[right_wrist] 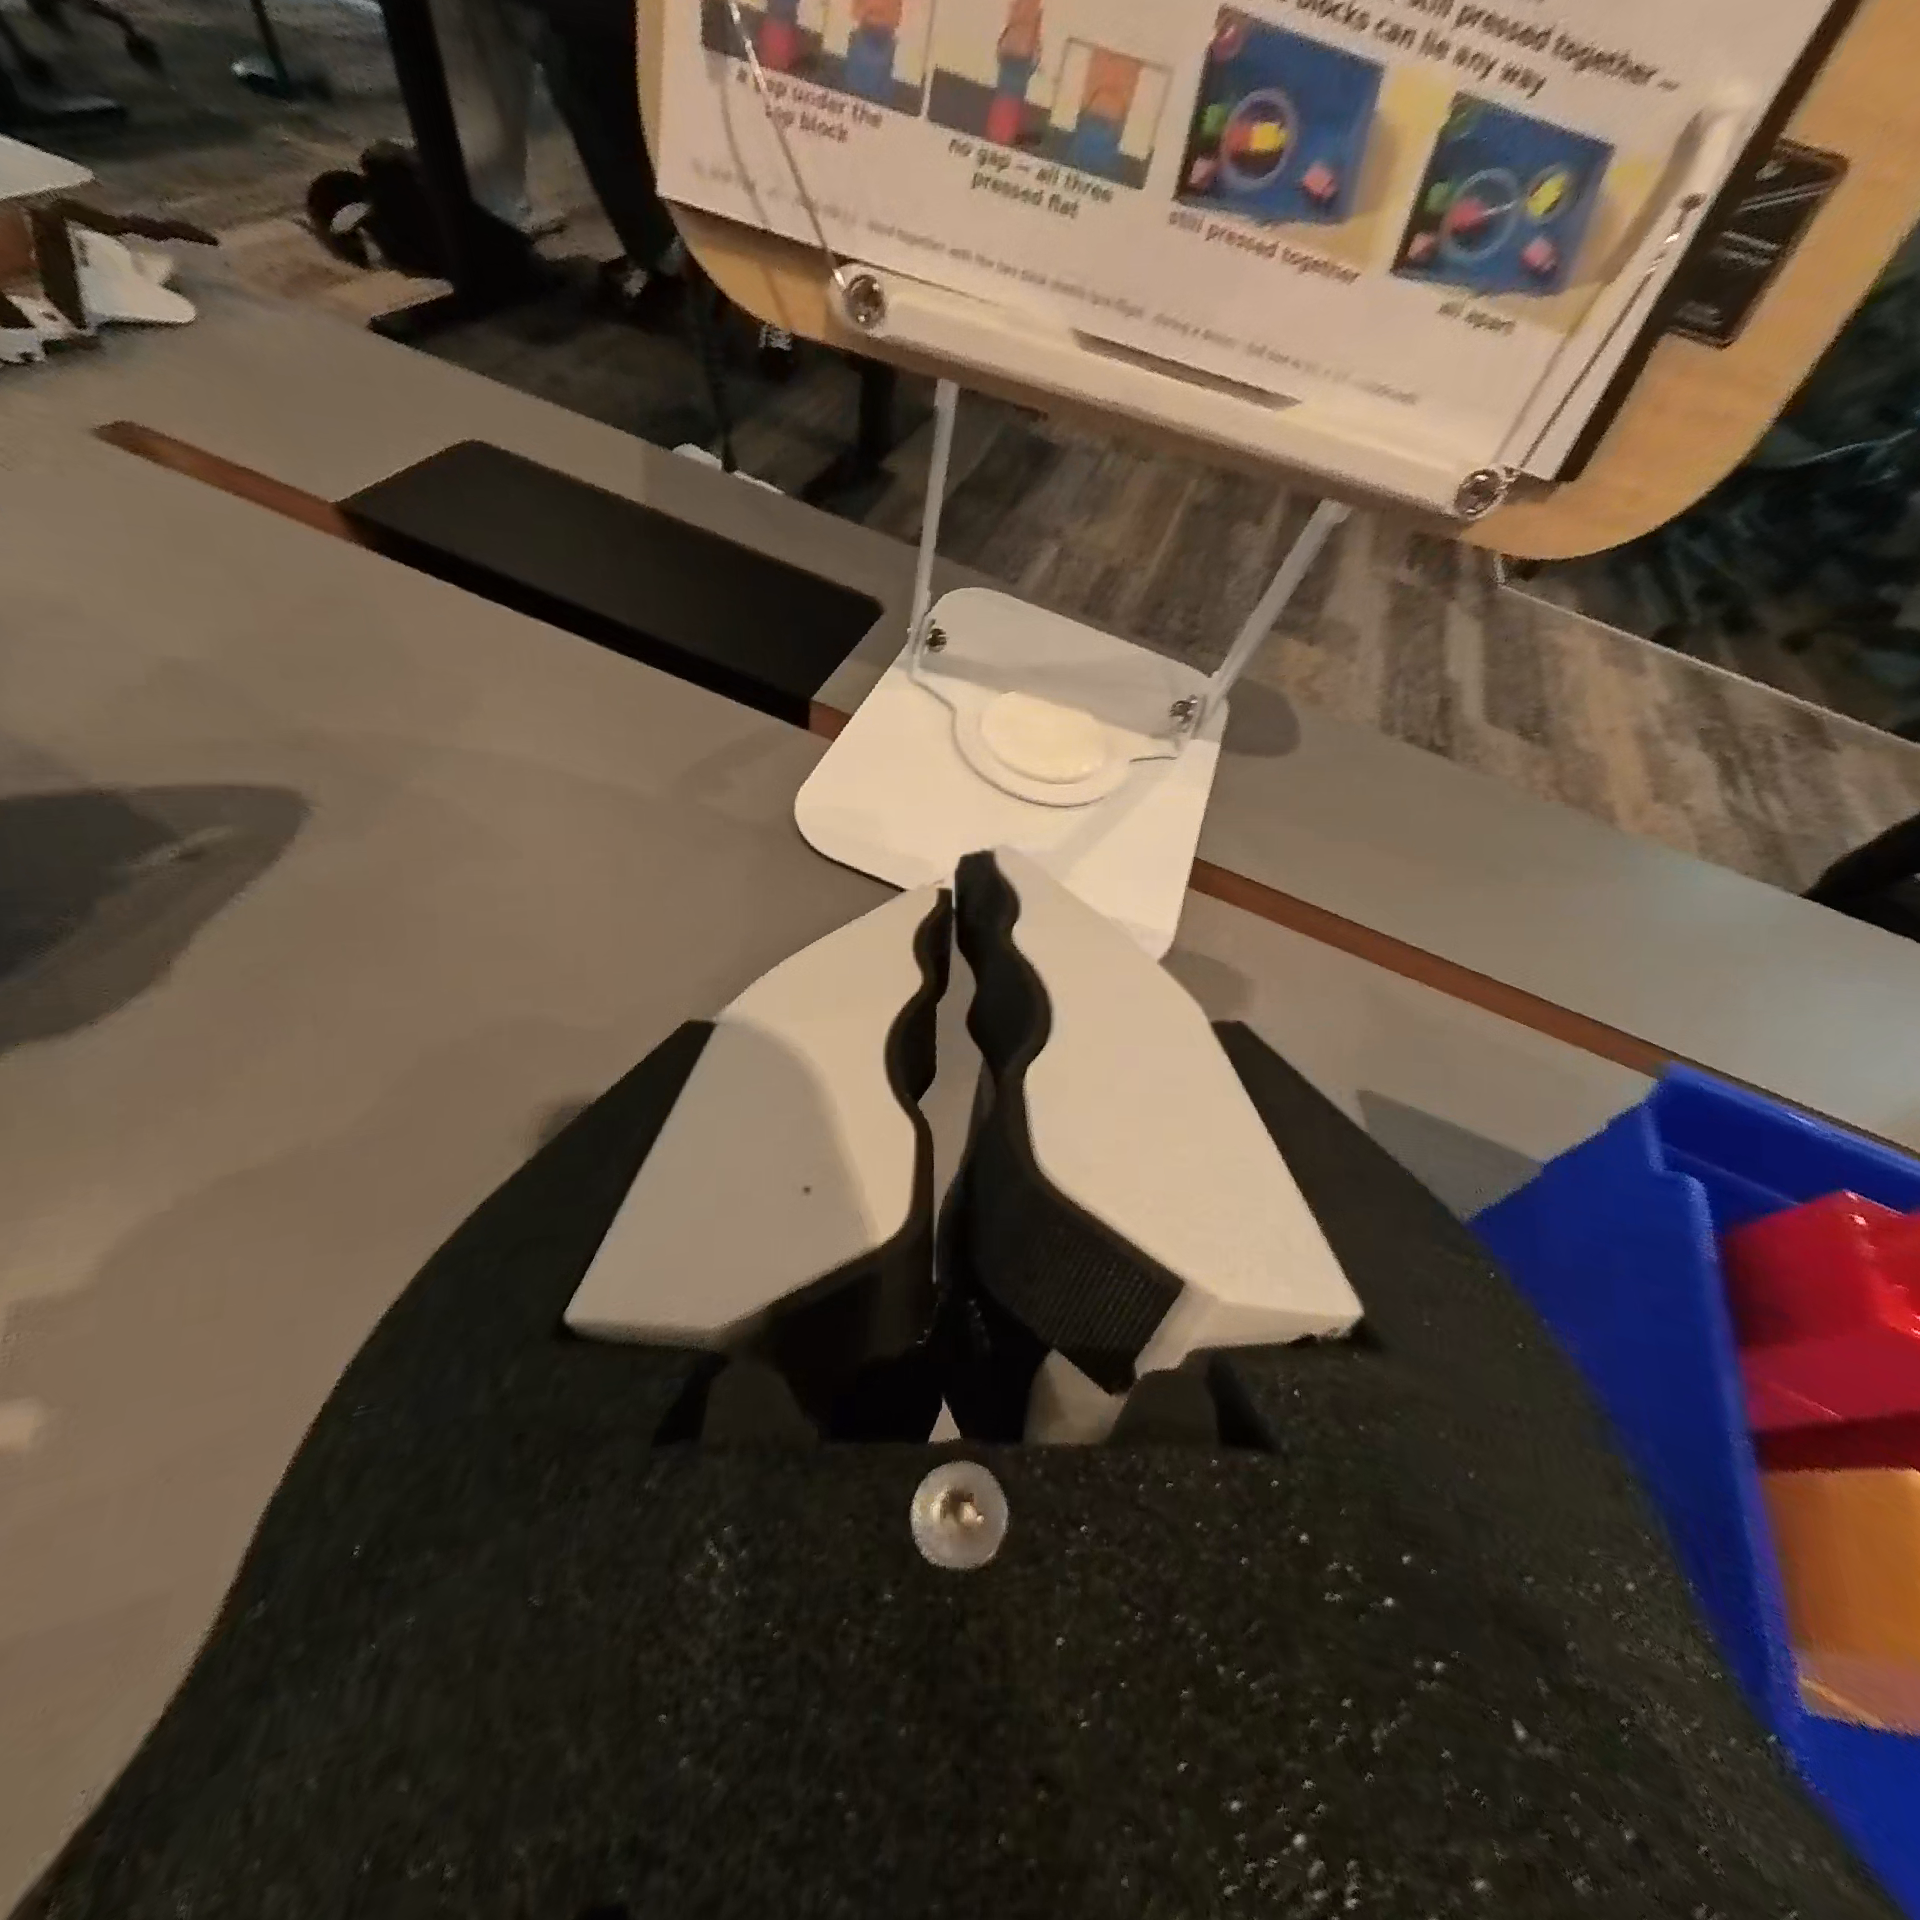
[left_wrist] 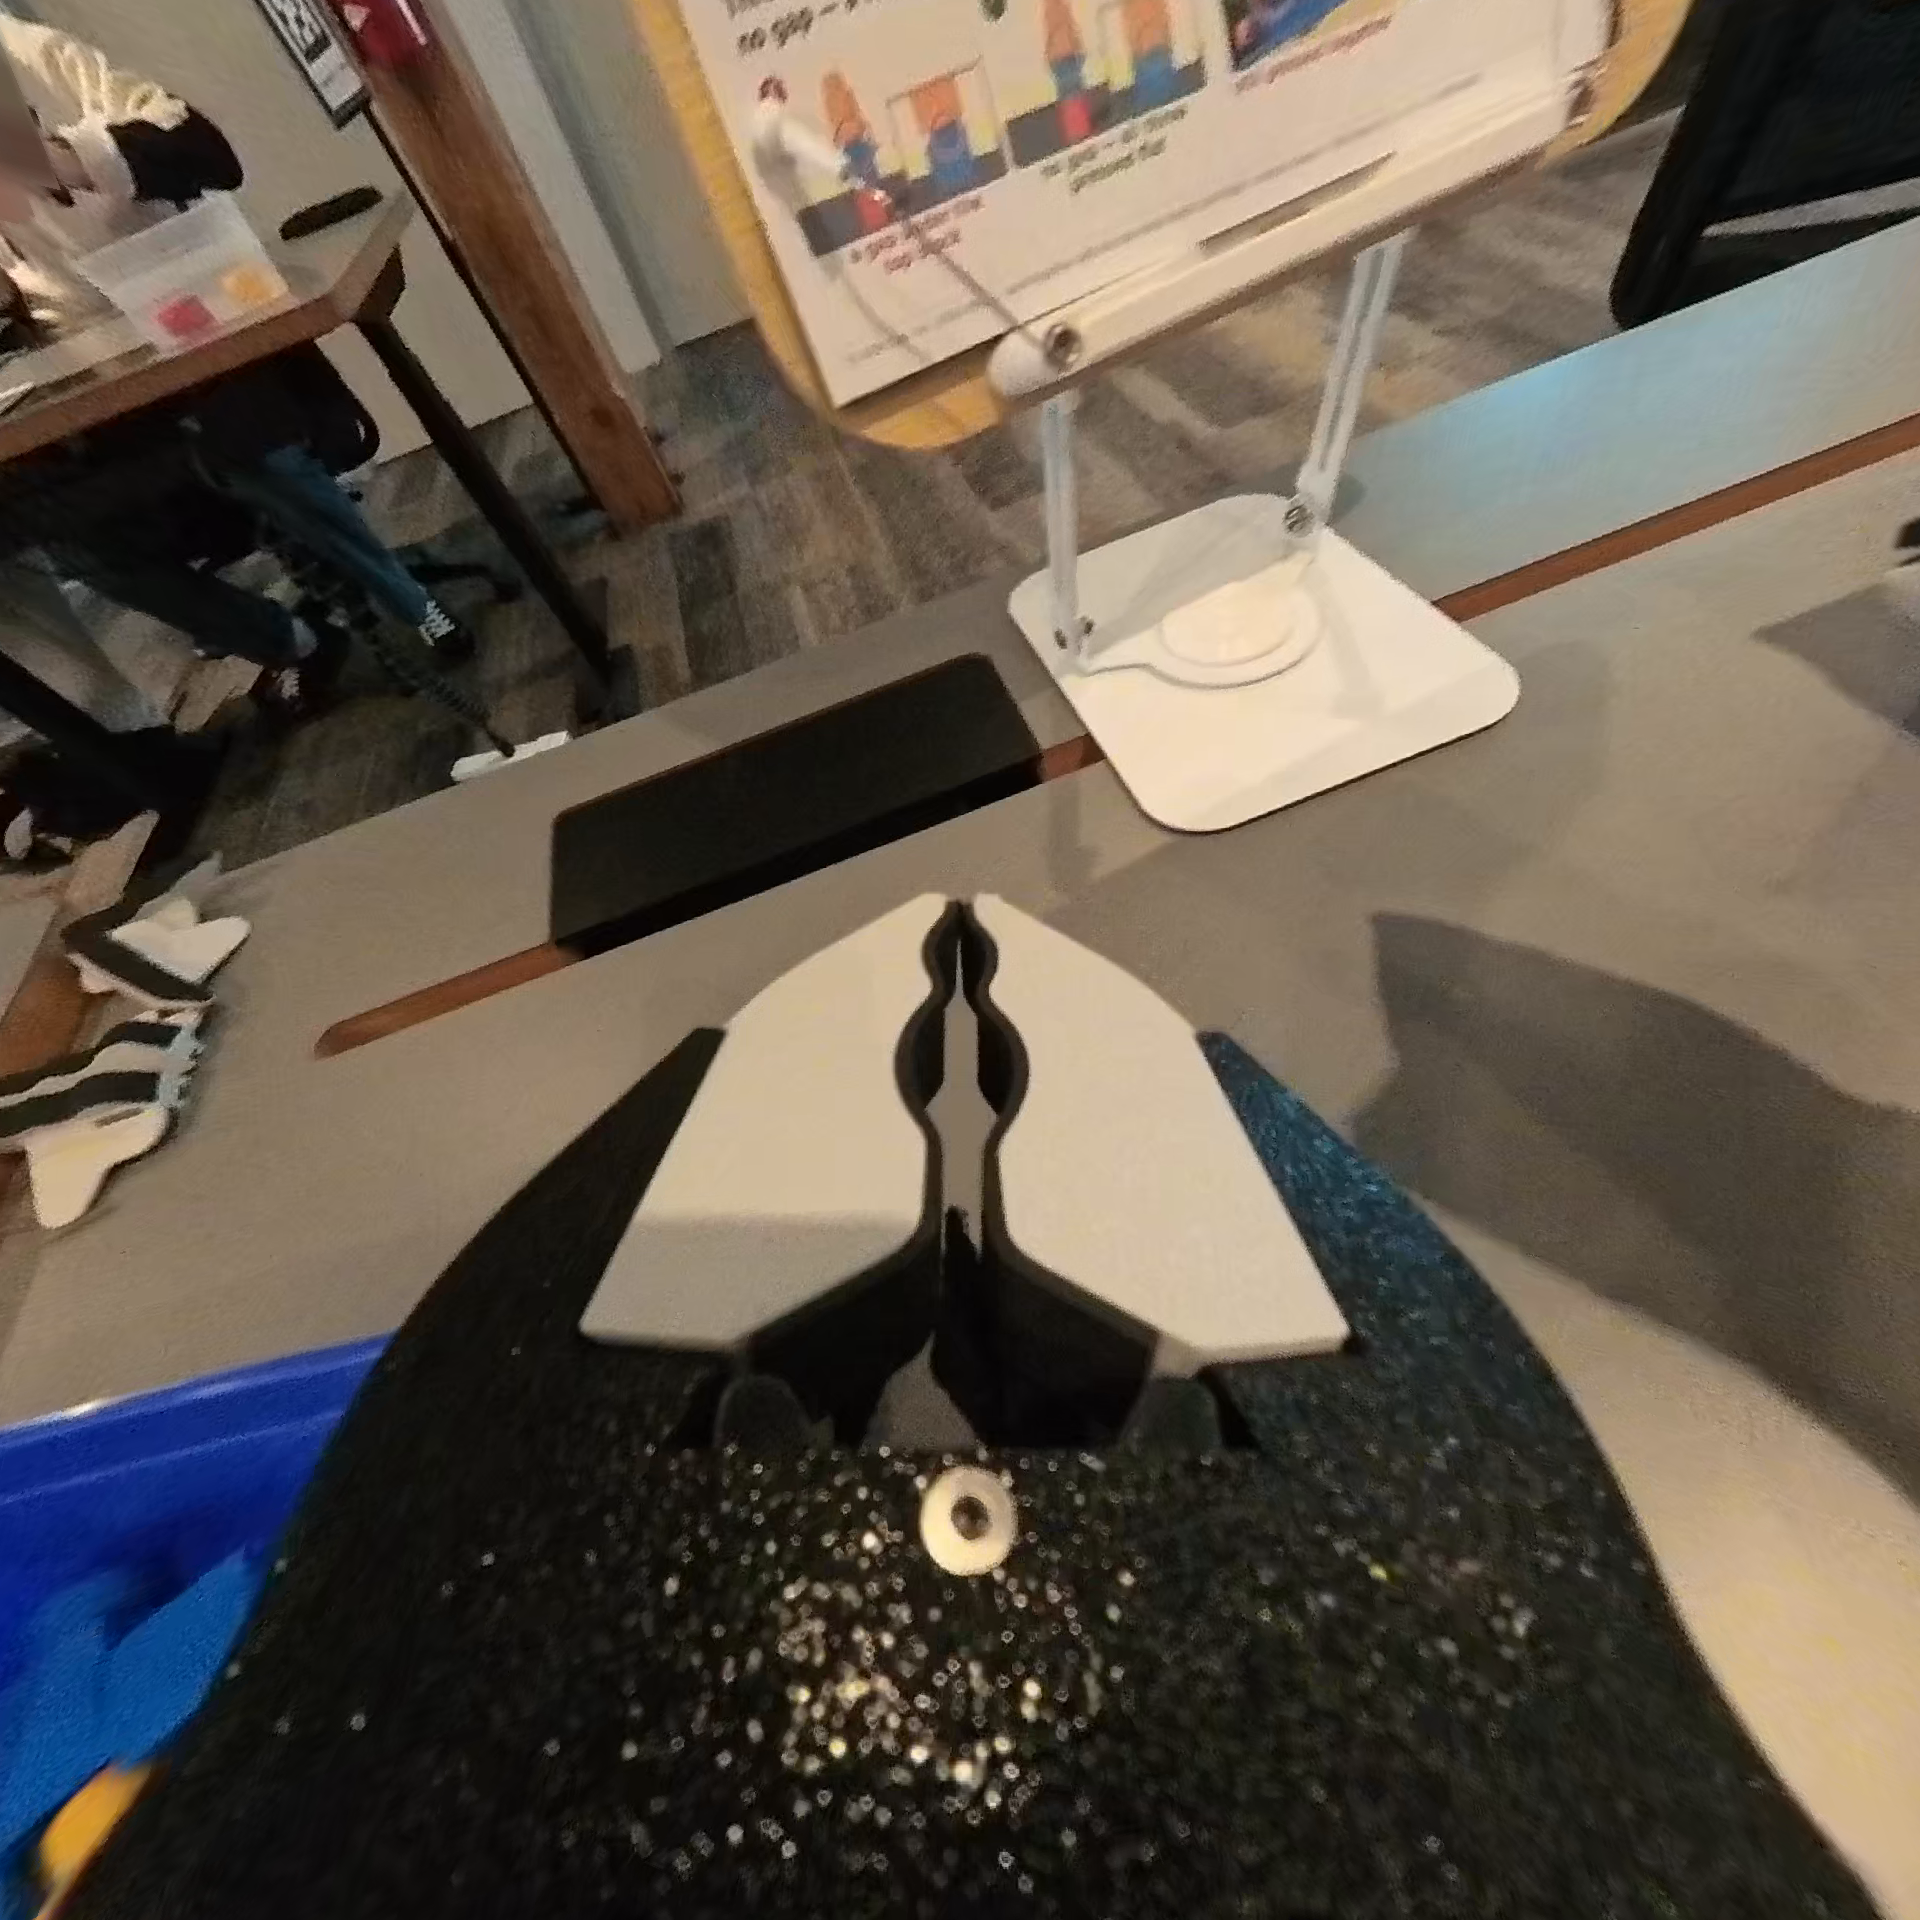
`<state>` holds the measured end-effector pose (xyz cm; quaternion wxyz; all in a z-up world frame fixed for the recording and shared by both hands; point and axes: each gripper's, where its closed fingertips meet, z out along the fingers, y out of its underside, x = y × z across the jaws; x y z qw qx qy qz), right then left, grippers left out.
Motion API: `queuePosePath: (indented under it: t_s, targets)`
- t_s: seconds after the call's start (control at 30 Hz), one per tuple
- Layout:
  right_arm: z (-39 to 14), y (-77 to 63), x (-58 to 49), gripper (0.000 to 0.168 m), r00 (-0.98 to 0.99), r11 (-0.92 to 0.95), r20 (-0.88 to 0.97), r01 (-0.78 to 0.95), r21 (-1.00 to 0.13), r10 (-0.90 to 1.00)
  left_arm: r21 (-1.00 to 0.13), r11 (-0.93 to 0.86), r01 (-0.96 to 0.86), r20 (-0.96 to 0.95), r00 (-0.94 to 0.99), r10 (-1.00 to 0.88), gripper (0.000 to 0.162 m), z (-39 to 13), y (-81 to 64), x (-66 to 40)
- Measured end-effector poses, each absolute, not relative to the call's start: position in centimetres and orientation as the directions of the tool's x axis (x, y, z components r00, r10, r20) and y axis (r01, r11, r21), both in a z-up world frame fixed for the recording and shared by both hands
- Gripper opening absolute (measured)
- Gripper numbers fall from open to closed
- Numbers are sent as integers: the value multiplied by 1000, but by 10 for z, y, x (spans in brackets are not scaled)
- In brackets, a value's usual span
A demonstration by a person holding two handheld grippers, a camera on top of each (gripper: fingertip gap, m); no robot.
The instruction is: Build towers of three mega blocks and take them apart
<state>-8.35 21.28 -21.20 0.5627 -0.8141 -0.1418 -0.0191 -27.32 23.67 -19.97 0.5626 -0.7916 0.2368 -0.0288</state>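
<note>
Left tongs (left_wrist: 961,914) and right tongs (right_wrist: 961,873) — white shells, wavy black pads pressed together, nothing held. Glossy blue bin (right_wrist: 1704,1309) beside the right tongs, holding a red block (right_wrist: 1829,1288) and an orange block (right_wrist: 1860,1579). Smooth grey worktop (left_wrist: 416,1195) — farther off, a white square-based stand (left_wrist: 1351,727) carrying a rounded board.

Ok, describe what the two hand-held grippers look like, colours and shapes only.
Both match. The left hand-held gripper has two pale grey, angular fingers tapering to a point, lined inside with wavy black pads. They sit in a black, speckled, grainy body with one silver screw at its centre. The right hand-held gripper has the same build; ribbed texture shows on one black pad. No cables or sleeves show.
</note>
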Motion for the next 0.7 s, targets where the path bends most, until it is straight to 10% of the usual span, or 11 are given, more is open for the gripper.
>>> queuePosePath:
  t_s: [0.7]
  targets:
    - [-206, 204, -91, 4, 929, -296, 132, 242, -924, 346, -833, -450, -322, -387, 920, 58, 19, -165, 105, -549]
